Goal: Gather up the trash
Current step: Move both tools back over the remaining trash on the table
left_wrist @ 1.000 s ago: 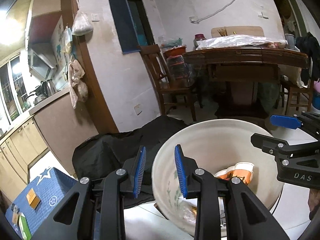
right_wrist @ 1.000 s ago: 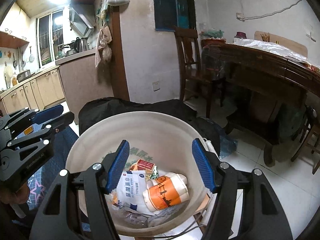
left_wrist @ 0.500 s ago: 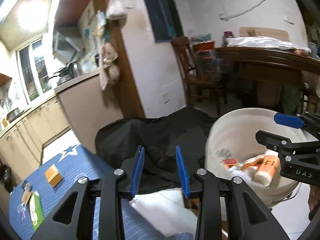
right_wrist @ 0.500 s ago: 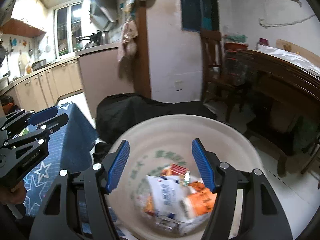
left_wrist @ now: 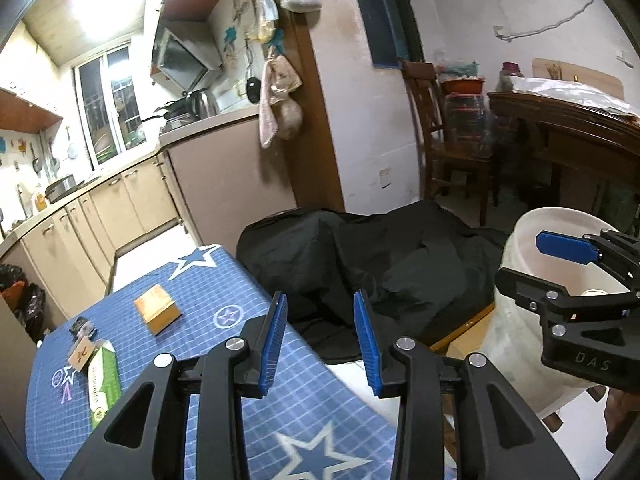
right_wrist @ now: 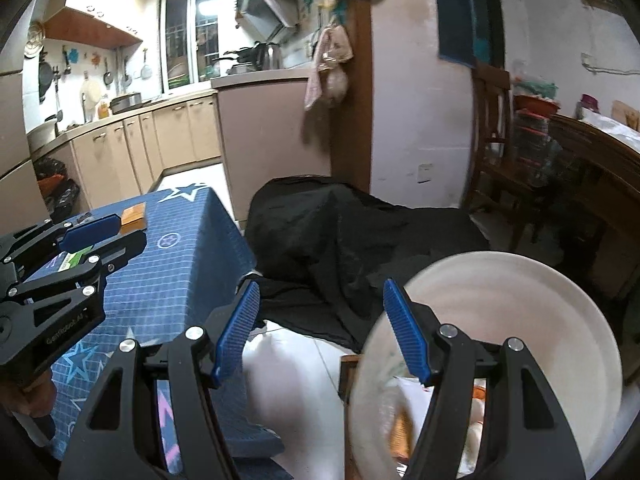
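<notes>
View: I have swung both tools left, off the white bucket (right_wrist: 520,320) and toward the blue counter (left_wrist: 240,292).
Left hand-held gripper (left_wrist: 320,338): narrow gap, empty.
Right hand-held gripper (right_wrist: 320,326): wide, empty.
Trash: tan box (left_wrist: 157,309) and green packet (left_wrist: 102,380) on the counter.
Meaning: drop done, I judge; next pickup ahead.

box (left_wrist: 157,308) on table (left_wrist: 224,292), bin (left_wrist: 520,240) right
</notes>
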The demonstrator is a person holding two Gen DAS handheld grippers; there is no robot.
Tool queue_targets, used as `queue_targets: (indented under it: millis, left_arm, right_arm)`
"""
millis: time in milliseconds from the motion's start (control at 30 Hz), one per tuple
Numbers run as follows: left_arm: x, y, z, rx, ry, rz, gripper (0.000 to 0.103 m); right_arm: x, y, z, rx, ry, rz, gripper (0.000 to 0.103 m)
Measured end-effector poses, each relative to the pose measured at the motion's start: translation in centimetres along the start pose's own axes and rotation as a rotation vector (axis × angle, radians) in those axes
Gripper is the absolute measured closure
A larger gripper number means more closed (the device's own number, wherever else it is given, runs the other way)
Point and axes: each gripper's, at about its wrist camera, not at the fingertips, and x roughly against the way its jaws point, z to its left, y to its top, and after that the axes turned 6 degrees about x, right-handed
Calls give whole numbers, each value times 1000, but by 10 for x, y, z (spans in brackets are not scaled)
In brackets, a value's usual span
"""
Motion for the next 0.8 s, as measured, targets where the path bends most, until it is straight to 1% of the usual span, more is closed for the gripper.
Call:
queue_targets:
  millis: [133,333,400,533,633,800]
  left_arm:
    - [4,-8,21,25,23,15,66]
    - [11,-31,73,107,77,71,64]
    - [12,-40,89,128,104,86,64]
    - [20,-59,138,198,175,123,64]
    - [27,-72,174,252,229,136,64]
    - [41,-84,231,331,325,142,63]
  right_arm:
    - [-9,5,19,13,38,0,41]
    - [-27,9,59,57,114,16,42]
    - [-34,11,75,71,143,26,42]
    - [-44,13,106,106,191,42,43]
    - [-49,14,133,135,232,54,43]
    - [-57,18,180,197,298,72,43]
